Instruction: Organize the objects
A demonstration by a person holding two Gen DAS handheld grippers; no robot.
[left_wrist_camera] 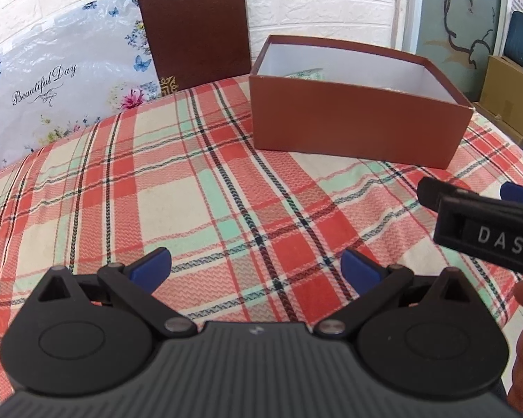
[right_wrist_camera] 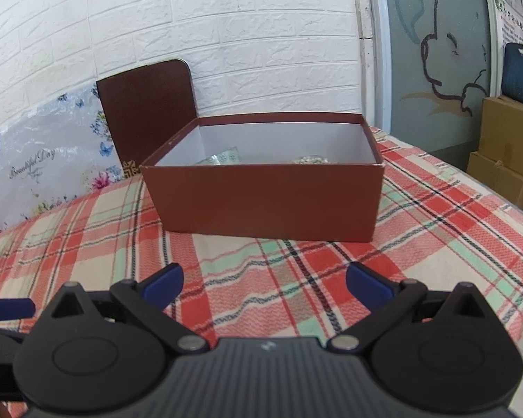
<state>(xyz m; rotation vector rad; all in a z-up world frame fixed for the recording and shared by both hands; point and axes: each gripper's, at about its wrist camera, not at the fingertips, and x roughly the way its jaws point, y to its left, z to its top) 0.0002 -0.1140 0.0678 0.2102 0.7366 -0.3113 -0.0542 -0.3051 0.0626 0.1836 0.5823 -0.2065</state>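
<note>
Both the left gripper (left_wrist_camera: 256, 266) and right gripper (right_wrist_camera: 263, 284) hover empty, fingers apart. The box (right_wrist_camera: 265, 198), frame center, already holds items; sorting looks finished, or another item needs finding.

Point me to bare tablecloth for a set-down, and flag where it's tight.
Bare cloth lies between the left gripper and the brown box, running left toward the chair back. Likewise ahead of the right gripper, below the box's front wall. Tight at the box itself, which already holds items, and where the grippers sit side by side.
</note>
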